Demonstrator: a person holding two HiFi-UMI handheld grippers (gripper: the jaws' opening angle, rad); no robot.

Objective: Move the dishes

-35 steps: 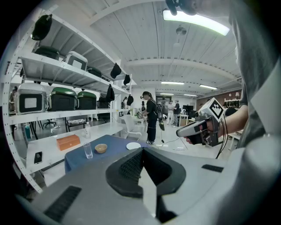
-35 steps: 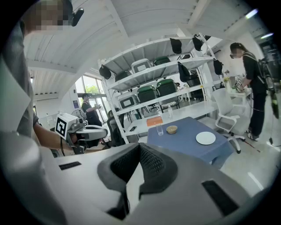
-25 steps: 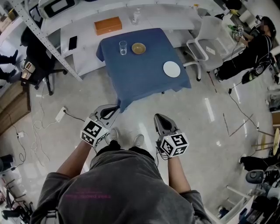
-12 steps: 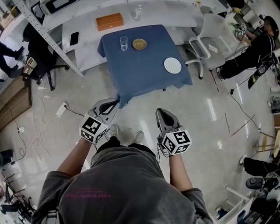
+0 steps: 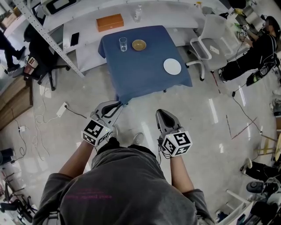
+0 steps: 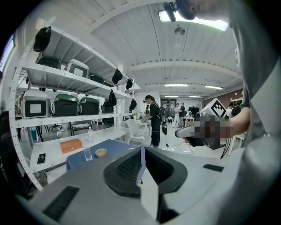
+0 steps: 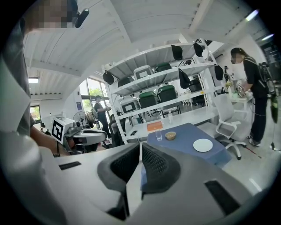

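A table under a blue cloth [image 5: 145, 72] stands ahead on the floor. It carries a clear glass [image 5: 123, 44], a small tan bowl [image 5: 138, 45] and a white plate [image 5: 172, 66]. My left gripper [image 5: 117, 104] hovers just short of the table's near left corner. Its jaws have just been opening to a narrow crack, with nothing between them. My right gripper [image 5: 159, 113] hangs shut and empty over the floor, short of the table. In the left gripper view, the left gripper [image 6: 141, 151] faces the glass [image 6: 88, 154] and bowl [image 6: 101, 152]. Beyond the right gripper [image 7: 140, 147] lies the plate [image 7: 203, 145].
Behind the table runs a white counter [image 5: 175, 13] with an orange box [image 5: 109, 22] and a bottle [image 5: 138, 13]. A white chair [image 5: 206, 39] stands at the table's right. A metal shelf post [image 5: 48, 41] slants at the left. Cables [image 5: 44, 118] trail on the floor, and a person [image 5: 257, 48] sits far right.
The left gripper has edged forward toward the table's corner. The right gripper has hardly moved. A person at the far left edge has shifted.
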